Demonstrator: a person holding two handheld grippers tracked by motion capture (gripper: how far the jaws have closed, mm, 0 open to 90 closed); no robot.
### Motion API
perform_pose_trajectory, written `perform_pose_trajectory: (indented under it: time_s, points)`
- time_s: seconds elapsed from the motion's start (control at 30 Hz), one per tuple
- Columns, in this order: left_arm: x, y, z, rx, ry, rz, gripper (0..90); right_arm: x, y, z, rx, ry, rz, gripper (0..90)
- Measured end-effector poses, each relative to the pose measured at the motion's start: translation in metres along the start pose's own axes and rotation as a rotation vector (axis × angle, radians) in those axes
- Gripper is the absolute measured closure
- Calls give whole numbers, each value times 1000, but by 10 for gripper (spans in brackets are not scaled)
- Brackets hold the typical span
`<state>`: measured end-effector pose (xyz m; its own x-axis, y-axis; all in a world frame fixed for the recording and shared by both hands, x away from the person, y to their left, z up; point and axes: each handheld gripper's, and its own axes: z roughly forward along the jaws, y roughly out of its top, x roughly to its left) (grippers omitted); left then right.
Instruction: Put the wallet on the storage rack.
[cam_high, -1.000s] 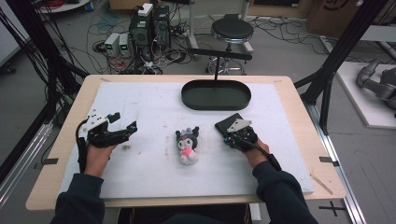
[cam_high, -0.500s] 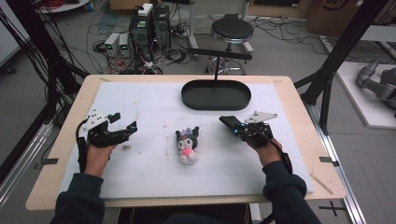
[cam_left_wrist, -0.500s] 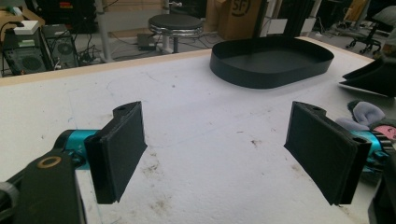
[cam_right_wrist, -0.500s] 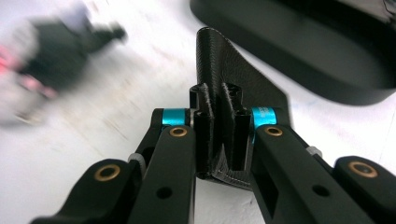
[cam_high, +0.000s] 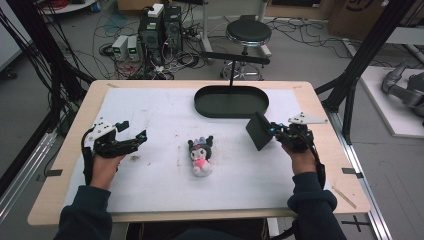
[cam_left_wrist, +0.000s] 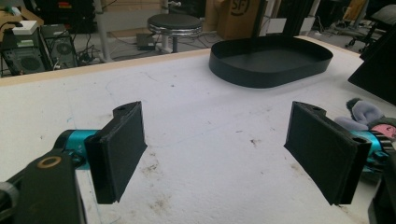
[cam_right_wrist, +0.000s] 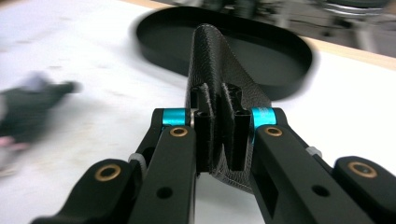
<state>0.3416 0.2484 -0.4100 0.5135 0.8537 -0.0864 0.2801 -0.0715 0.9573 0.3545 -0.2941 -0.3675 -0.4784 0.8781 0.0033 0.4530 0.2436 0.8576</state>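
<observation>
Right tongs (cam_high: 272, 132) are clamped on a flat black textured piece (cam_high: 258, 130), holding it on edge above the surface (cam_high: 150, 105), and in the right gripper view its long edge runs straight on toward the black oval tray (cam_high: 231, 101). That tray sits just beyond and inward of the piece, so by my read the right hand has the short line in. Left tongs (cam_high: 131, 134) are spread wide and empty, well apart from the tray. The plush toy (cam_high: 201, 155) lies on the tray's near side, between both hands.
</observation>
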Motion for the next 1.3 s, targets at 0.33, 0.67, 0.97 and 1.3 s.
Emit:
perform_pose_trajectory:
  time_s: [0.33, 0.67, 0.97, 1.3]
  points:
    - [-1, 0, 1, 8, 0, 4, 196, -41, -14, 10, -7, 10, 211, 784]
    - [-1, -1, 2, 9, -3, 4, 196, -25, -17, 22, -25, -63, 107, 263]
    - [-1, -1, 2, 14, -3, 3, 197, -14, -26, 55, 98, -119, 34, 280]
    - [-1, -1, 3, 18, -5, 3, 202, -14, -21, 42, 66, -62, 38, 791]
